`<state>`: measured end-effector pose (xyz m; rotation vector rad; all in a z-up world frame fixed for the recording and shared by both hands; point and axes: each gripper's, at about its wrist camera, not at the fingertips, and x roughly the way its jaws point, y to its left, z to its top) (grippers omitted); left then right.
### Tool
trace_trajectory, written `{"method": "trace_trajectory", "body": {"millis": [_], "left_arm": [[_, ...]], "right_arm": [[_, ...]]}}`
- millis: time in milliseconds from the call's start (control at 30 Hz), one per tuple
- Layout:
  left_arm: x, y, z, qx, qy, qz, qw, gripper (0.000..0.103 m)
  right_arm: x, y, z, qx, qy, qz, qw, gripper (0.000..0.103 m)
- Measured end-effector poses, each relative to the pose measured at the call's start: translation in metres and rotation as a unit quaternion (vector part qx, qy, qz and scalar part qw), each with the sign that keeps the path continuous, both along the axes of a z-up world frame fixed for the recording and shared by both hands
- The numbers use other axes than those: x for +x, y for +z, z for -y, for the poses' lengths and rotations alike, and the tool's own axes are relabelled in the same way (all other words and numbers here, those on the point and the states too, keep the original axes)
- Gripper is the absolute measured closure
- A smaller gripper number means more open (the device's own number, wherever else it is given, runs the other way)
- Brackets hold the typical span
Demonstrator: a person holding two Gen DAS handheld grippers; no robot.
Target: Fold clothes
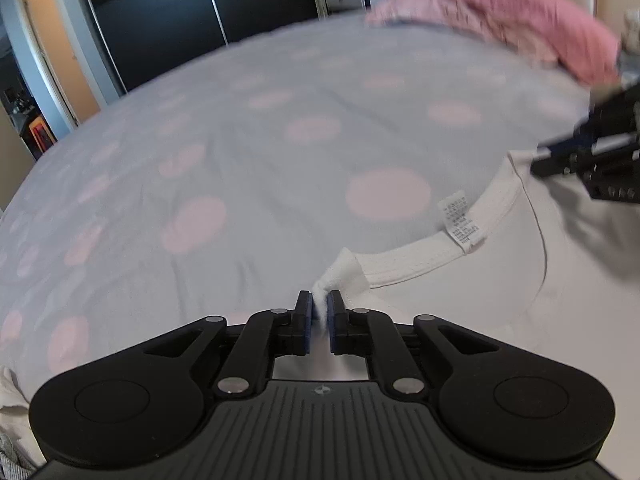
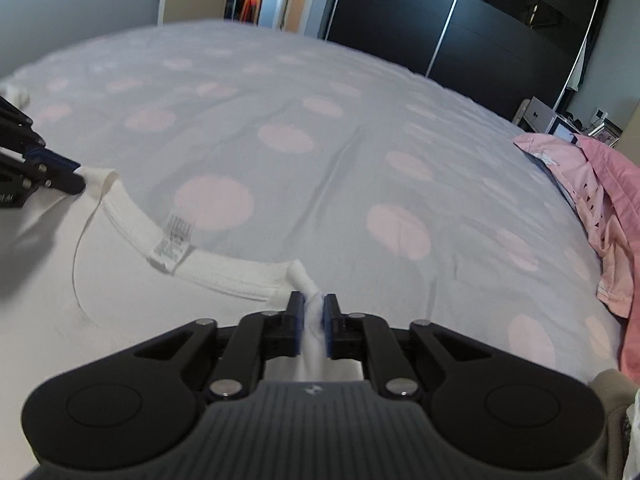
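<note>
Left claw [image 1: 320, 312] pinching white T-shirt [image 1: 460, 300] collar, spotted bedsheet [image 1: 240, 140], right claw [image 1: 538, 156] at far shoulder

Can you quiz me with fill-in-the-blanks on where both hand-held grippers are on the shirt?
1. The left hand-held gripper is shut on the ____ T-shirt beside its neckband.
2. The right hand-held gripper pinches the same ____.
3. The care label is sewn to the ____.
4. The bedsheet has ____ dots.

Missing: white; T-shirt; neckband; pink
</note>
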<state>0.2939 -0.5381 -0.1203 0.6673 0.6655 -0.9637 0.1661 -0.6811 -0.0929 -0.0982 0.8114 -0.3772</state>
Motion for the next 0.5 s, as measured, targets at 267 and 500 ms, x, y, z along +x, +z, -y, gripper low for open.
{"method": "trace_trajectory", "body": {"millis": [267,500], "left_arm": [[0.0,0.043,-0.065,-0.045,0.047,-0.013,0.9978,0.082],[-0.025,0.095,-0.167,-0.034,0.076,0.002,0.9965,0.082]], "right_arm": [[-0.032,0.027,-0.003,0.02,-0.039,0.01,0.999,0.072],[-0.119,0.068,-0.028,0.084,-0.067,0.031,0.994,0.069]]}}
